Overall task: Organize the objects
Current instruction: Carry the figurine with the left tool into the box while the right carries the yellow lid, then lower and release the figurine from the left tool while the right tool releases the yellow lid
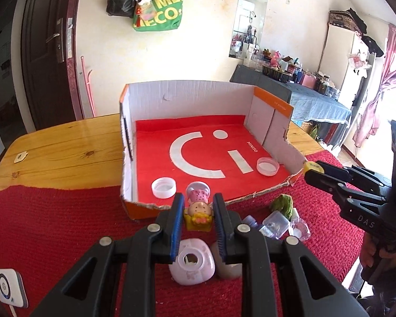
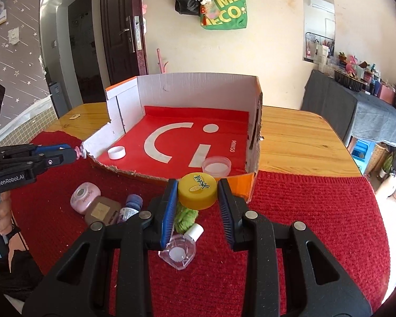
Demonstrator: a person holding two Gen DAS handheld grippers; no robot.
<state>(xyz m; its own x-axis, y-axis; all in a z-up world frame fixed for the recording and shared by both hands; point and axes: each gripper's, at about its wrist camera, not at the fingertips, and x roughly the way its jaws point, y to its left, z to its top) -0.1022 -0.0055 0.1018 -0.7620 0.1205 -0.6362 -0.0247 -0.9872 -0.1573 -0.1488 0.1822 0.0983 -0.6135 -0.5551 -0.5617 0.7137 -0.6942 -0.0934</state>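
- Blue pads of the left gripper (image 1: 198,207), bottom centre of the left view, are clamped on a small doll (image 1: 198,211); its long axis runs up the frame, head end toward the camera.
- Just above the doll lies the torn front edge of the box (image 1: 187,100); the coming move is likely a short carry forward over that edge.
- Right gripper (image 2: 198,192) is clamped on a yellow cap (image 2: 197,190), equally near the box's front right corner.
- Count: one box, two white lids (image 1: 164,188) inside; one doll, one yellow cap held.
- On the red mat (image 2: 303,224), centre-left to centre of the right view: one pink case (image 2: 85,197), one brown case (image 2: 103,211), two clear bottles (image 2: 180,251), one green fuzzy thing (image 2: 186,218).

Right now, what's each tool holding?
Left tool: closed on the small doll figure.
Right tool: closed on the yellow cap.
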